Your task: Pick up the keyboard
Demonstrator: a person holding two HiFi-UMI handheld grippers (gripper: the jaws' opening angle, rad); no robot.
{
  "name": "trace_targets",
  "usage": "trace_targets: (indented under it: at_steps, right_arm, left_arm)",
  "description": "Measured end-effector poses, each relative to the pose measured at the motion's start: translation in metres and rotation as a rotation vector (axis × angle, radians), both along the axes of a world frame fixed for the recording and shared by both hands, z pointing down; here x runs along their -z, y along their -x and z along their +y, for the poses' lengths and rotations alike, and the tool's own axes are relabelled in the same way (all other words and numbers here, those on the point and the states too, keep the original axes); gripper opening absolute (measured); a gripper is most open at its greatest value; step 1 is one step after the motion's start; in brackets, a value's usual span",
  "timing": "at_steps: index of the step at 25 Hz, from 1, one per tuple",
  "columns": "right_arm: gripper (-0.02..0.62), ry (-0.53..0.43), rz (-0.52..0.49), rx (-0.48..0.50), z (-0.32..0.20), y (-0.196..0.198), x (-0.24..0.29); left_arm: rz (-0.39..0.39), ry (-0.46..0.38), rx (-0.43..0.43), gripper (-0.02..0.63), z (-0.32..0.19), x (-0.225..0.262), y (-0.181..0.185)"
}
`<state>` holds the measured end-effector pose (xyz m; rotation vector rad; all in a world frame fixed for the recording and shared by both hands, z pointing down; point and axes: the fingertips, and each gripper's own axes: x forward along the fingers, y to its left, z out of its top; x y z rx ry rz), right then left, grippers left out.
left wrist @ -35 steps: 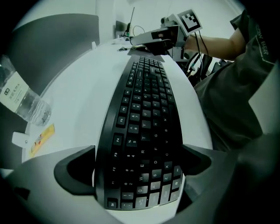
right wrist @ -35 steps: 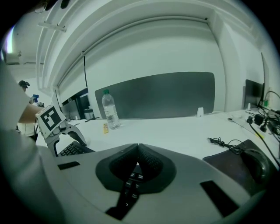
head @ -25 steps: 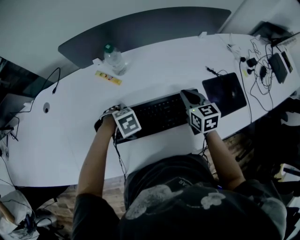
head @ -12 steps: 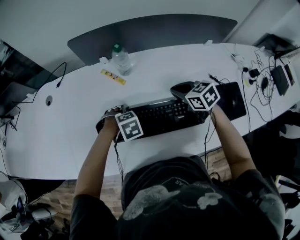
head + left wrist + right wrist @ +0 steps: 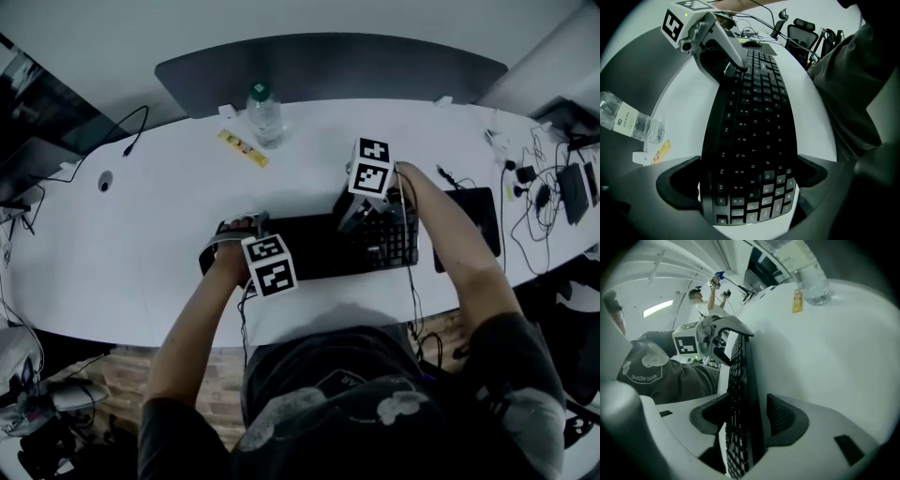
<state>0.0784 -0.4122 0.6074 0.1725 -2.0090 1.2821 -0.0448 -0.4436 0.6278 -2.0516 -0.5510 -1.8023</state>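
Nearest us, the left gripper [image 5: 747,161] points straight down over the left end of the keyboard [image 5: 319,246]. Its jaws are clenched on that end, one against each long edge, with the letter keys between them. The keyboard stretches left to right over the white table [image 5: 141,244]. We cannot tell whether it rests there or is raised.

At the keyboard's right end the right gripper [image 5: 746,401] slants down from above the far edge. Its jaws have just been opening and stand wide, released. The keyboard's end sits edge-on between them, one jaw on the key side and the other on the underside. Both are very close, and neither is plainly pressing.

Just right of the keyboard sits a dark mat [image 5: 478,216], with a tangle of cables [image 5: 530,173] further right. Beyond the keyboard's far edge lies a yellow strip [image 5: 243,148]. Past that stands a clear bottle [image 5: 264,114] with a green cap; we cannot tell how much it holds. Farthest from the keyboard, a dark curved panel [image 5: 328,66] runs behind the table.
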Motion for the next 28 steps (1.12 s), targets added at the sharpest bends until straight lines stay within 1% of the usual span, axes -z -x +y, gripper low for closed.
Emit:
trace_targets:
  at_steps: [1, 4, 7, 9, 11, 12, 15, 17, 19, 22, 25, 28]
  right_arm:
    - [0.238, 0.034, -0.007, 0.034, 0.003, 0.002, -0.002]
    - [0.217, 0.124, -0.025, 0.136, 0.014, 0.009, -0.006]
    - [0.206, 0.201, -0.068, 0.197, 0.023, 0.02, -0.008]
    - [0.165, 0.228, -0.095, 0.225, 0.025, 0.027, -0.01]
    - [0.139, 0.256, -0.127, 0.243, 0.028, 0.033, -0.008]
    - [0.117, 0.273, -0.14, 0.244, 0.029, 0.035, -0.007]
    - [0.095, 0.302, -0.156, 0.226, 0.031, 0.038, -0.003]
    - [0.084, 0.289, -0.152, 0.218, 0.03, 0.039, -0.003]
    - [0.077, 0.264, -0.146, 0.214, 0.03, 0.04, -0.001]
    - [0.071, 0.212, -0.129, 0.21, 0.032, 0.042, 0.005]
    - [0.069, 0.126, -0.088, 0.208, 0.03, 0.041, 0.013]
    - [0.066, 0.007, -0.037, 0.181, 0.021, 0.036, 0.022]
  left_arm:
    - [0.002, -0.004, 0.0, 0.588, 0.0, 0.0, 0.0]
    - [0.008, -0.015, 0.0, 0.588, -0.001, 0.001, 0.0]
    - [0.018, -0.028, -0.001, 0.588, -0.002, 0.001, 0.0]
    - [0.022, -0.038, 0.0, 0.588, -0.002, 0.001, 0.0]
    - [0.022, -0.048, 0.003, 0.588, -0.003, 0.001, 0.0]
    - [0.022, -0.052, 0.004, 0.588, -0.002, 0.001, 0.0]
    - [0.036, -0.05, 0.0, 0.588, -0.001, 0.004, 0.002]
    - [0.065, -0.042, -0.004, 0.587, -0.001, 0.007, 0.003]
    - [0.09, -0.053, 0.001, 0.586, -0.002, 0.011, 0.003]
    - [0.124, -0.07, 0.035, 0.586, -0.002, 0.019, 0.003]
    - [0.189, -0.061, 0.104, 0.586, -0.003, 0.033, 0.0]
    - [0.265, -0.082, 0.161, 0.586, -0.007, 0.052, -0.004]
